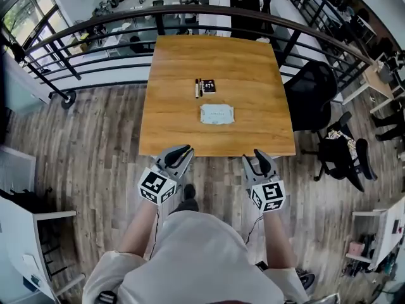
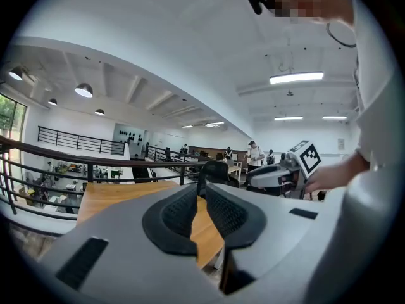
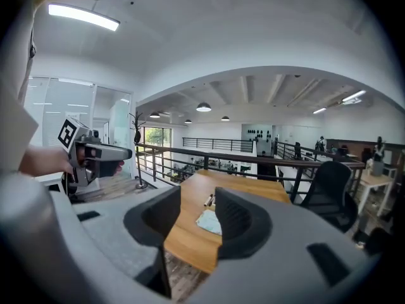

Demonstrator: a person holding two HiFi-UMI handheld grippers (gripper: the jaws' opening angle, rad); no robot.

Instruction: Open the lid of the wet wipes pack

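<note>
The wet wipes pack point(image 1: 217, 114) is a pale flat packet lying on the middle of the wooden table point(image 1: 177, 132); its lid looks flat. In the right gripper view the wet wipes pack point(image 3: 209, 221) shows between the jaws, far ahead. Both grippers hang off the table's near edge, well short of the pack. My left gripper point(image 1: 182, 152) has only a narrow gap at its fingertips point(image 2: 201, 192), with nothing in it. My right gripper point(image 1: 259, 156) stands wider open and empty point(image 3: 197, 198). A person's hands hold both.
A pen point(image 1: 197, 88) and a small dark card point(image 1: 208, 86) lie beyond the pack. A black railing point(image 1: 190, 14) runs behind the table. A black office chair point(image 1: 310, 94) stands at the table's right, another point(image 1: 345, 154) further right. White furniture point(image 1: 25, 233) is at the lower left.
</note>
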